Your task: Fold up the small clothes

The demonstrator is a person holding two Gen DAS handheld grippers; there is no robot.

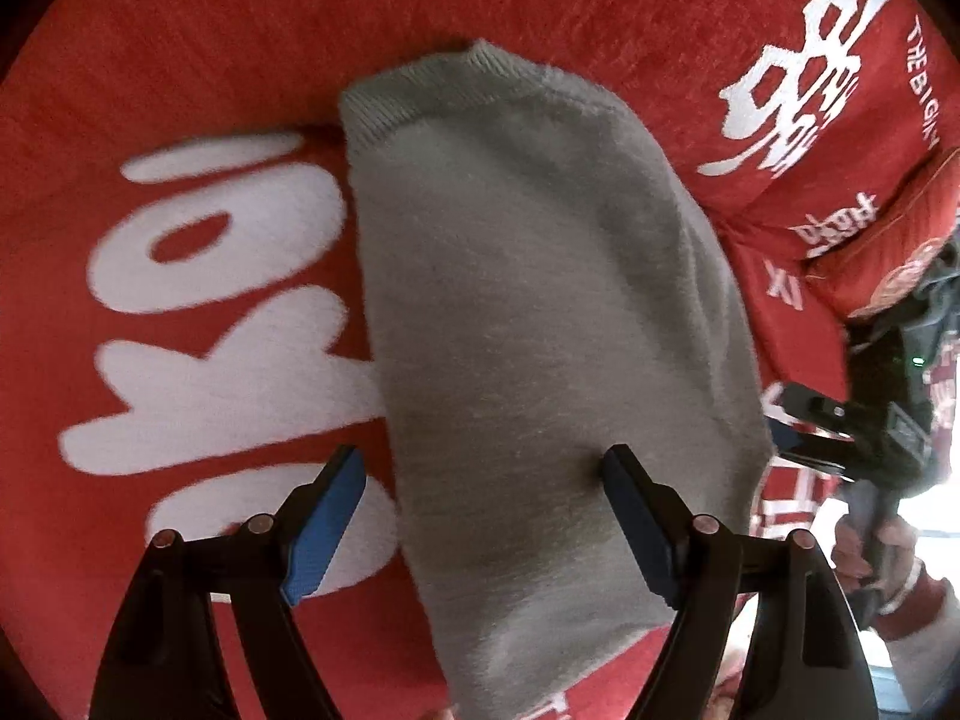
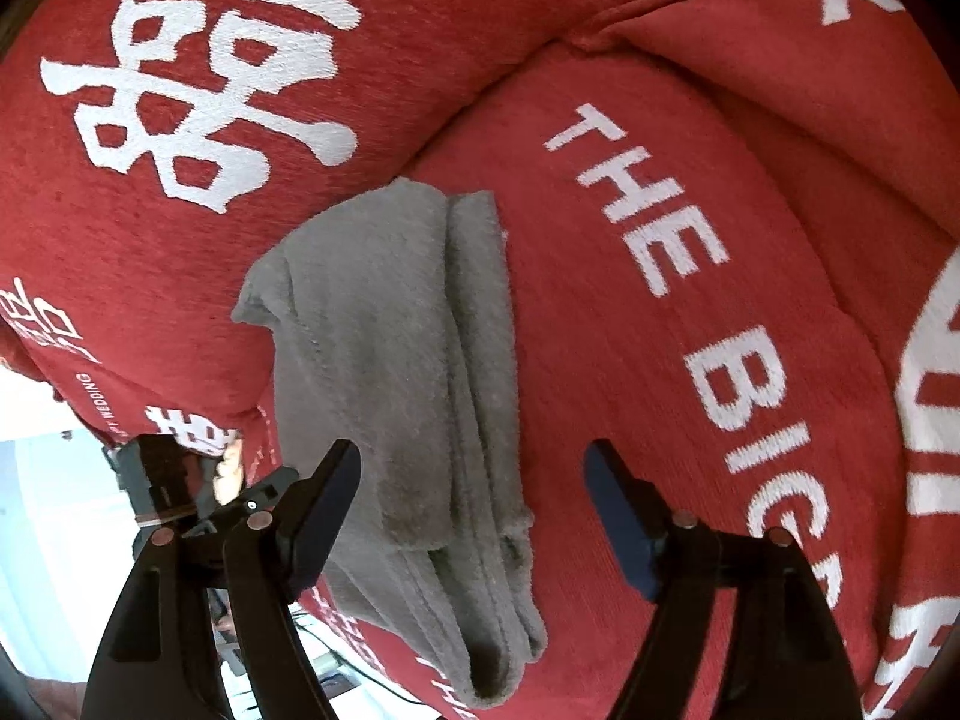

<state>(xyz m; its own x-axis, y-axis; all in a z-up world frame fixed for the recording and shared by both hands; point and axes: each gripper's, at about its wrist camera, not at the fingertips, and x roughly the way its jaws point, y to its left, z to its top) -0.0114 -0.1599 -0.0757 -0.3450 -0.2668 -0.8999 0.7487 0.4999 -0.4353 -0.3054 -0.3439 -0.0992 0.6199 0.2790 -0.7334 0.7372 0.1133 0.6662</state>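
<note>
The left gripper (image 1: 483, 483) was wide and held nothing, the folded gray sock (image 1: 528, 324) lay mid-frame on the bumpy red blanket (image 1: 180, 60), and the right gripper (image 2: 471, 477) was wide too, so a small bump could flop the sock open.

even daylight, soft shadows; glare blows out the lower corners, fisheye bends the dark-vignetted edges, slight blur throughout.

Folded grey sock (image 2: 396, 372) lying on red blanket (image 2: 600, 312) (white lettering), right gripper (image 2: 474, 468) jaws apart, sock untouched
</note>
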